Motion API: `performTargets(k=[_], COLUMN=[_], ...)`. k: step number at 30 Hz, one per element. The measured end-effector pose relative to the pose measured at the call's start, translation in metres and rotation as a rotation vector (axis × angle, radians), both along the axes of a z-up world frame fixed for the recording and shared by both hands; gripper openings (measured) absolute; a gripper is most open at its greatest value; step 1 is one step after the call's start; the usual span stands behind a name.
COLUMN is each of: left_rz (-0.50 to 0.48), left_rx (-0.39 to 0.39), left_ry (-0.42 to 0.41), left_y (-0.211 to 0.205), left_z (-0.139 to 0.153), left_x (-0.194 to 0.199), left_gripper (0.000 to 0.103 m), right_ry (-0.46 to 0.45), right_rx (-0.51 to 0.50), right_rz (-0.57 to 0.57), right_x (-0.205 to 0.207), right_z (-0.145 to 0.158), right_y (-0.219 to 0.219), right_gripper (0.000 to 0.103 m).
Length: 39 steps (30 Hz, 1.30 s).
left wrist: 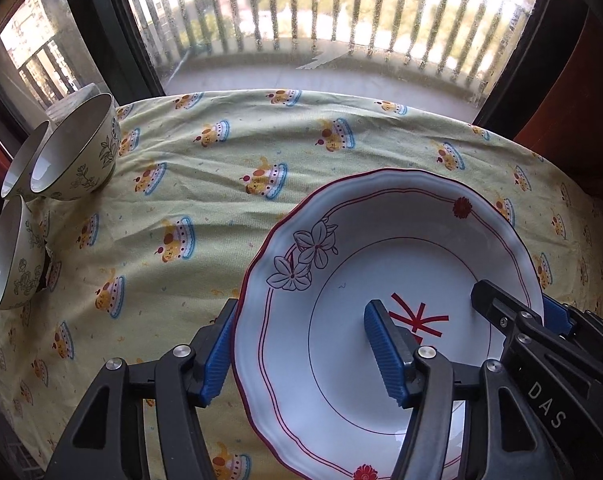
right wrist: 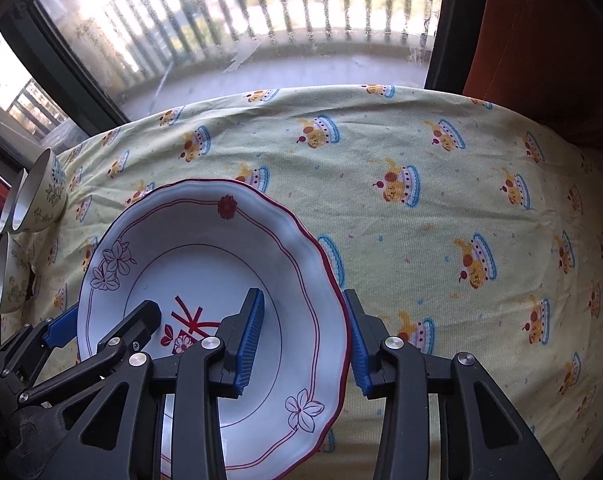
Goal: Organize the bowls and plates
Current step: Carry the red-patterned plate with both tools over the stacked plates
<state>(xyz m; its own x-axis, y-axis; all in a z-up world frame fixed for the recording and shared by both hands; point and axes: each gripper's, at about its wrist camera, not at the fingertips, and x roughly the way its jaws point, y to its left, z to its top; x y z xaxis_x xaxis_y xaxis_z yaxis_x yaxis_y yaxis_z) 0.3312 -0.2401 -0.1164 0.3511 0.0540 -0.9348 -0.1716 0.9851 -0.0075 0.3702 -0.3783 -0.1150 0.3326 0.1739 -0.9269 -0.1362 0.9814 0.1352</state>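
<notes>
White porcelain with a red scalloped edge, that's the plate (left wrist: 385,280), sitting low on the yellow cartoon-print tablecloth (left wrist: 205,168). My left gripper (left wrist: 301,352) straddles its left rim, my right gripper (right wrist: 305,340) its right rim. One pad of each sits inside the dish, one outside. I can't tell whether either pair of pads actually presses the rim. The right jaws are closing.

The risk, as I judge it: glazed rim, narrow pads. If one side bites before the other, the plate tips and slides out. Three floral bowls (left wrist: 77,152) crowd the table's left edge. Beyond, a dusty window (left wrist: 301,20) and balcony railing.
</notes>
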Motion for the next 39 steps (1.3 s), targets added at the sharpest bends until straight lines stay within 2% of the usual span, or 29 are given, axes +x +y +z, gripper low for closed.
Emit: performTargets(k=[8, 14, 19, 31, 39], left_rz=[-0.031, -0.084, -0.13, -0.212, -0.299], left_rx=[-0.014, -0.035, -0.02, -0.094, -0.125], left_ry=[-0.047, -0.087, -0.122, -0.113, -0.062], left_y=[0.006, 0.014, 0.021, 0.038, 0.026], left_z=[0.033, 0.057, 0.071, 0.075, 0.062], left_x=[-0.017, -0.035, -0.059, -0.122, -0.156], left_gripper=[0.063, 0.063, 0.063, 0.063, 0.063], right_ry=[-0.045, -0.089, -0.103, -0.124, -0.095], right_rx=[-0.007, -0.025, -0.039, -0.092, -0.143], right_rz=[-0.033, -0.074, -0.112, -0.209, -0.28], right_x=[-0.022, -0.049, -0.077, -0.156, -0.208], right_z=[0.035, 0.064, 0.08, 0.096, 0.084], right_y=[0.002, 0.006, 0.015, 0.036, 0.034], right_gripper=[0.044, 0.044, 0.044, 0.044, 0.044])
